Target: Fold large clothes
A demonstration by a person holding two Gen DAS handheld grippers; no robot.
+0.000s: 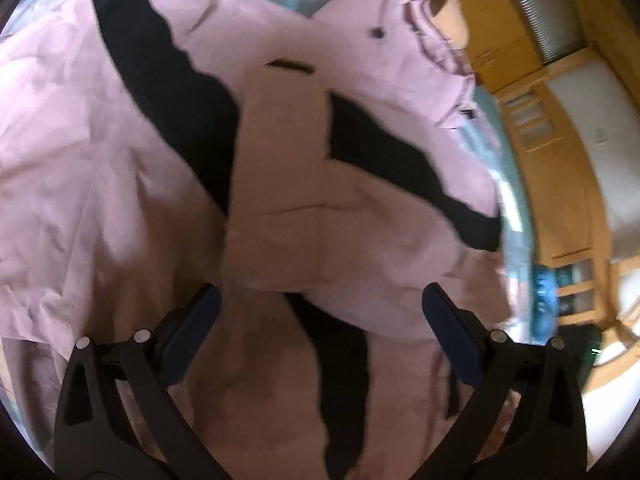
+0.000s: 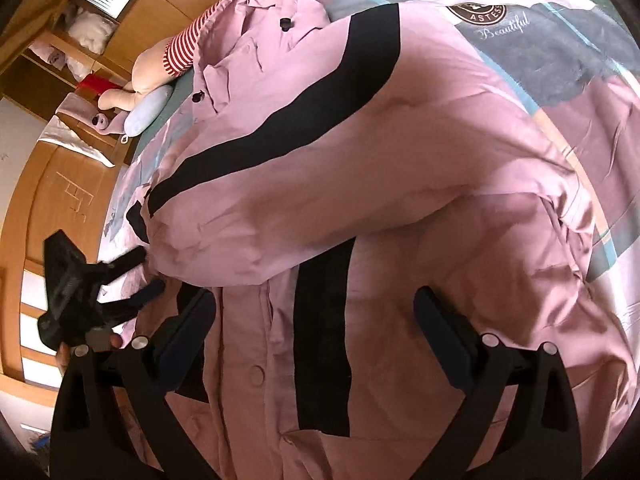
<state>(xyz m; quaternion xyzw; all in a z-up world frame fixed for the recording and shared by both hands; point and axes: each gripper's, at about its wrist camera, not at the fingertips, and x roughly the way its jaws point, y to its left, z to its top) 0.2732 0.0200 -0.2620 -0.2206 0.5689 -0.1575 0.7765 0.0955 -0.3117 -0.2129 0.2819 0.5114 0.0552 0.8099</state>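
Note:
A large pink garment with black stripes [image 1: 280,184] lies spread on a bed and fills most of both views [image 2: 360,184]. One part is folded over the body, its collar and dark buttons [image 2: 285,23] at the far end. My left gripper [image 1: 320,300] is open just above the pink cloth, holding nothing. It also shows in the right wrist view [image 2: 148,276] at the garment's left edge, fingers spread. My right gripper [image 2: 314,304] is open and empty above the buttoned front.
The bed has a patterned grey, pink and blue cover [image 2: 540,52]. A stuffed toy in a red striped top [image 2: 176,52] and a pale blue cushion [image 2: 146,114] lie at the bed's head. Wooden wardrobes and shelves [image 1: 560,152] stand beside the bed.

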